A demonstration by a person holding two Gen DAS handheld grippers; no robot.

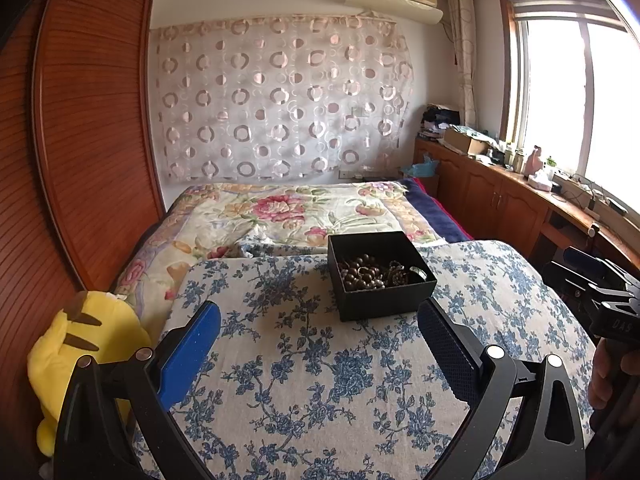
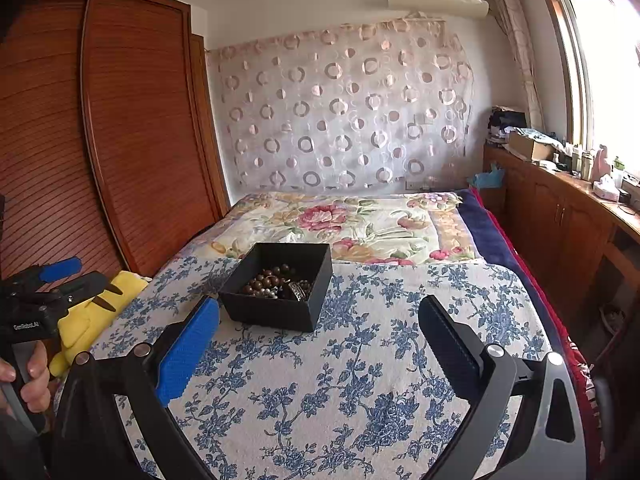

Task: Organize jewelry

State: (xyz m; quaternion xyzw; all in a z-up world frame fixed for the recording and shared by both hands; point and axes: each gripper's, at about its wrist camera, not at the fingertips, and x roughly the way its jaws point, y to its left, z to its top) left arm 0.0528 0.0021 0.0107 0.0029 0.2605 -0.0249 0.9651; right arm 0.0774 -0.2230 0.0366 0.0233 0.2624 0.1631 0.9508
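Note:
A black open box (image 1: 380, 276) stands on the blue-flowered cloth (image 1: 312, 380) on the bed. It holds brown bead strings, a chain and a ring-like band (image 1: 374, 274). My left gripper (image 1: 320, 320) is open and empty, a little short of the box. In the right wrist view the same box (image 2: 280, 286) sits left of centre with the jewelry (image 2: 278, 282) inside. My right gripper (image 2: 318, 318) is open and empty, just short of the box. Each gripper shows at the edge of the other's view: the right one (image 1: 600, 296), the left one (image 2: 44, 292).
A yellow plush toy (image 1: 84, 356) lies at the bed's left edge beside the wooden wardrobe (image 1: 80, 140). A floral quilt (image 1: 296, 212) covers the far half of the bed. A wooden cabinet (image 1: 512, 196) with clutter runs along the window at the right.

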